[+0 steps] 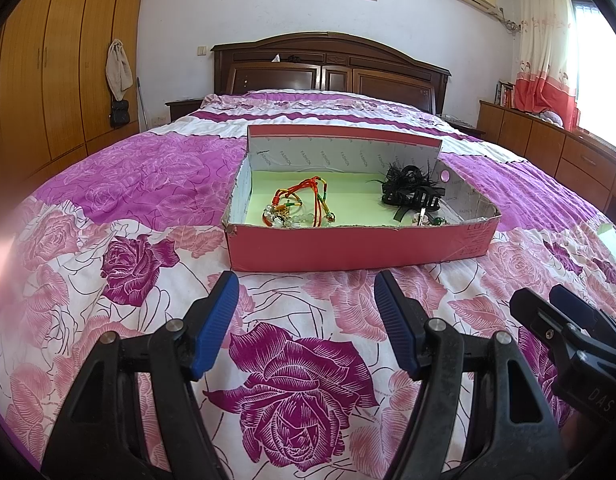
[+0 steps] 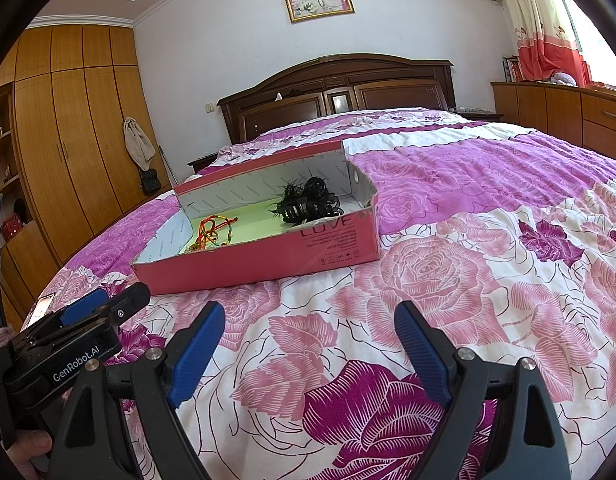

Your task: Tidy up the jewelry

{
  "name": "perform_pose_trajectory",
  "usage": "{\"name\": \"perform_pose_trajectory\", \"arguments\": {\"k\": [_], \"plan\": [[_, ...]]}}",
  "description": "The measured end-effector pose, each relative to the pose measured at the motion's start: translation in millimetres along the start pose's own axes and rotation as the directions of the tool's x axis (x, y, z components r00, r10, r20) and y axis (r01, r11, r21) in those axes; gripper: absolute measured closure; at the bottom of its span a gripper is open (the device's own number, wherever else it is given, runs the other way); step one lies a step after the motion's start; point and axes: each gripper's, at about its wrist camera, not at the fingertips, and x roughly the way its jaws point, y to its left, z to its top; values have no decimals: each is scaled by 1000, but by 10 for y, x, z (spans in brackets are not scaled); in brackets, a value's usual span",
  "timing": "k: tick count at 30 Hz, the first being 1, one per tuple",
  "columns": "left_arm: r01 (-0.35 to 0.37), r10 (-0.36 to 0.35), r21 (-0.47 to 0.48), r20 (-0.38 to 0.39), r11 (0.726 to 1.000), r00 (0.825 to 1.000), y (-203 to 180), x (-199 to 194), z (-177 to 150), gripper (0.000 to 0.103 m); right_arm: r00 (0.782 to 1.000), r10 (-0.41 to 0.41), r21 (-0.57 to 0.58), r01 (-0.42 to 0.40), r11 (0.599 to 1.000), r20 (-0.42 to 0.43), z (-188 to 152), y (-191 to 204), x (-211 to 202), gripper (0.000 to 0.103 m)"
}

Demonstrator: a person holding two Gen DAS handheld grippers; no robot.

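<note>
A pink cardboard box (image 1: 355, 250) (image 2: 268, 258) with a pale green floor lies on the flowered bedspread. Inside at the left is a tangle of red, orange and green cords with beads (image 1: 300, 204) (image 2: 214, 230). At the box's right end sits a black hair claw with feathers (image 1: 411, 192) (image 2: 308, 200). My left gripper (image 1: 306, 300) hovers open over the bedspread just short of the box's near wall, with nothing between its fingers. My right gripper (image 2: 309, 340) is open and empty too, a little farther back and to the right. Each gripper shows at the edge of the other's view.
The bedspread (image 1: 292, 384) stretches around the box to a dark wooden headboard (image 1: 327, 64). A wooden wardrobe (image 1: 60, 64) stands at the left, low cabinets (image 1: 547, 140) and a curtained window at the right. A hand (image 2: 28, 456) grips the left gripper's handle.
</note>
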Motion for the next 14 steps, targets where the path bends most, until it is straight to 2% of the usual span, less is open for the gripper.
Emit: {"name": "perform_pose_trajectory", "arguments": {"k": [14], "plan": [[1, -1, 2, -1, 1000, 1000, -3, 3, -1, 40, 1000, 0, 2, 0, 1000, -2, -13, -1, 6, 15]]}}
